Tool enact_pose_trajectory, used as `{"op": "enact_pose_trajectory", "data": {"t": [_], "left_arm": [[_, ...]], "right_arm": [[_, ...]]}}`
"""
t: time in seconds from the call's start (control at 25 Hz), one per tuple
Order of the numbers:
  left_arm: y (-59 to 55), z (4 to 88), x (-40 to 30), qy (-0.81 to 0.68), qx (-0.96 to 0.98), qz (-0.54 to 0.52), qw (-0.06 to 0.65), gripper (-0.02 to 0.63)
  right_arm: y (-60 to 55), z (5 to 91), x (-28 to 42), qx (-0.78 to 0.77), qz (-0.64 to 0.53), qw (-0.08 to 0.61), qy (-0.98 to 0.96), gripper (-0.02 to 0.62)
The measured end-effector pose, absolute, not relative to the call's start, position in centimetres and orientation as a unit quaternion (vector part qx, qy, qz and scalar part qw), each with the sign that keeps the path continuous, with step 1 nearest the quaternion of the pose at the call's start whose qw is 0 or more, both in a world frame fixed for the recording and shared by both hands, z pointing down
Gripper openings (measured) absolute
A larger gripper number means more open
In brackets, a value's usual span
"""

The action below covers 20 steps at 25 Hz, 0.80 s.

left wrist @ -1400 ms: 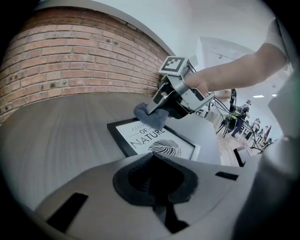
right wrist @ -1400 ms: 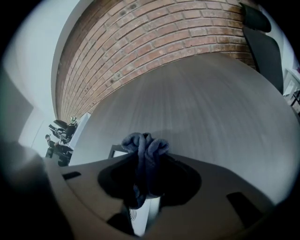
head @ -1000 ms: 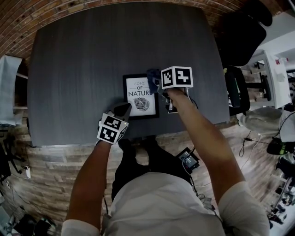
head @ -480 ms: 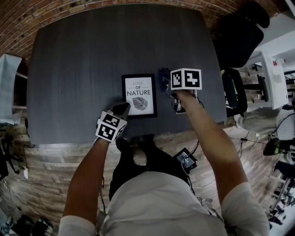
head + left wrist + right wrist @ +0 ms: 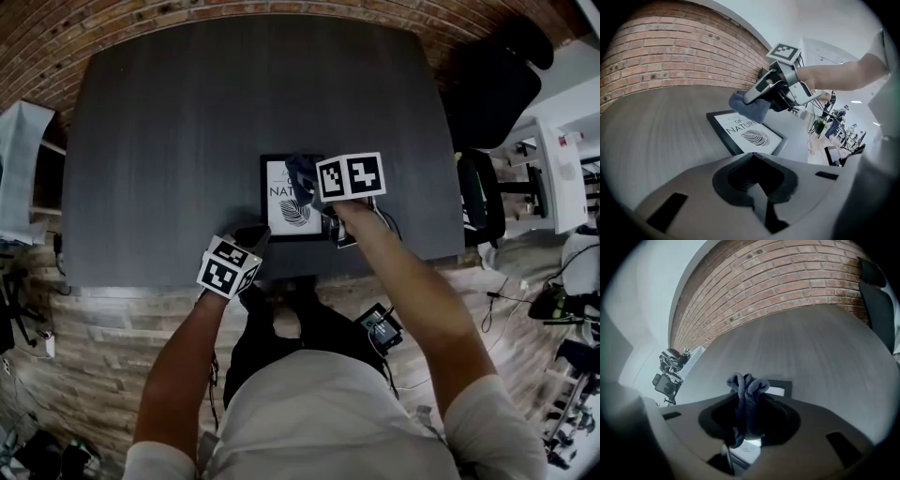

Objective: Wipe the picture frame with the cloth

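The black picture frame [image 5: 281, 214] with a white leaf print lies flat near the table's front edge; the left gripper view shows the picture frame [image 5: 750, 136] too. My right gripper [image 5: 314, 187] is shut on a bunched blue cloth [image 5: 301, 172] over the frame's top right part. Its jaws have just been closing a little with the cloth [image 5: 746, 397] between them. My left gripper [image 5: 251, 234] is shut and empty, with its tip at the frame's lower left corner. From there I see the cloth [image 5: 749, 106] just above the glass.
The dark grey table [image 5: 187, 131] ends at a brick ledge in front of me. A cable and a small device [image 5: 348, 234] lie beside the frame's right side. A black office chair [image 5: 487, 89] stands at the right, and a brick wall [image 5: 670, 51] runs behind.
The right gripper with the cloth swung out past the frame's right edge, then came back left over the frame's top. The left gripper stayed by the lower left corner.
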State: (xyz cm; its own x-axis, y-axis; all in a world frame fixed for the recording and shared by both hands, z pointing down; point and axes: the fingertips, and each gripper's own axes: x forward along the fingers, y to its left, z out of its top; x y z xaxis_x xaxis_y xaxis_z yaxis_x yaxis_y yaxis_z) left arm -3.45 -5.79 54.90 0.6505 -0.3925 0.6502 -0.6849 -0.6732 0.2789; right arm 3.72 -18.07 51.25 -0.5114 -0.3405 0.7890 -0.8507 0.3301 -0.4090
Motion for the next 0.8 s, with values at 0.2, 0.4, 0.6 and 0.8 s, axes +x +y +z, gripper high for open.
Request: {"op": "enact_pose_trajectory", "data": {"t": [0.2,0.4,0.6,0.8], "left_arm": [[-6.0,55.0,-3.7,-0.315,0.871,0.269,0.264,0.006],[-5.8,54.9,-3.6,-0.319,0.874,0.273,0.245,0.006],[-5.9,55.0,-3.4,-0.329,0.869,0.270,0.251,0.006],[-5.8,55.0,-3.8,-0.349,0.865,0.271,0.238,0.006]], "right_arm": [[-17.0,51.3,-2.4,0.350,0.453,0.268,-0.775,0.126],[-16.4,52.5,-5.5,0.337,0.464,0.271,-0.773,0.124],[-16.4,54.3,-4.5,0.358,0.448,0.302,-0.762,0.123],[-16.2,54.2,-4.1,0.362,0.435,0.314,-0.762,0.123]]}}
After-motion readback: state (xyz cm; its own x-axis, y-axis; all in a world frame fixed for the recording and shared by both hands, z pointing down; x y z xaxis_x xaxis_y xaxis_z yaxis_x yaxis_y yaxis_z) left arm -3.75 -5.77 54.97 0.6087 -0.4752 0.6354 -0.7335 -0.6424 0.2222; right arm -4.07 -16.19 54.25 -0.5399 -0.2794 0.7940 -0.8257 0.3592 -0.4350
